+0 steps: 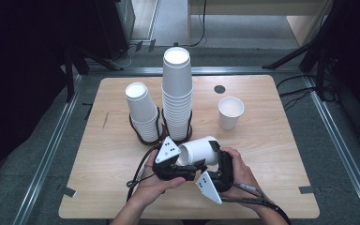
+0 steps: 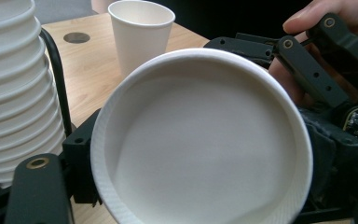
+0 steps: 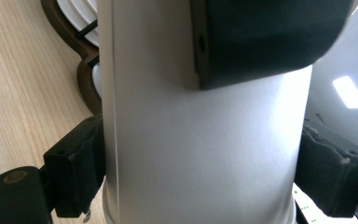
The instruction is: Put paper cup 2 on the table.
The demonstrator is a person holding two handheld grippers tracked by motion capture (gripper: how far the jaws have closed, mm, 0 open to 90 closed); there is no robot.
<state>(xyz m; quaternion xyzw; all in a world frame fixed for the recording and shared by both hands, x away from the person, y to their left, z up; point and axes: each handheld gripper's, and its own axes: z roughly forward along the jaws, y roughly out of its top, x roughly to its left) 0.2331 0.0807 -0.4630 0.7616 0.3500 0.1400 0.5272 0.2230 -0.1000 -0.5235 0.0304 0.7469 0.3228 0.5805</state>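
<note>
A: The wooden table (image 1: 122,187) sits in a dark room with grey floor around it. The far corners of the room are too dark to make out.

B: What is the biggest thing on the table?

A: The tall stack of cups (image 1: 176,93), standing in a dark ring holder. Next to it is the short stack of cups (image 1: 143,112) in its own holder. In the left gripper view the tall stack is cut off at the left edge, so I see just its ribbed rims.

B: And the cup being held?

A: The white paper cup (image 1: 199,151) lies on its side above the table's near part, in front of the stacks, between both hands. The right gripper (image 1: 220,157) is clamped on its body; in the right gripper view the pads press the cup wall on both sides. That view is so close that the cup's top and bottom are cut off.

B: What about the left gripper (image 1: 180,166)?

A: It sits at the cup's open mouth, one jaw at the left of the rim. The other jaw is hidden behind the cup, so I can't say if it grips or is loose. The left gripper view looks right inside the cup, and the high view doesn't.

B: Anything smaller?

A: A single cup (image 1: 230,112) stands alone on the right, well apart. Behind it is a small dark round spot (image 1: 220,89) on the table.
</note>
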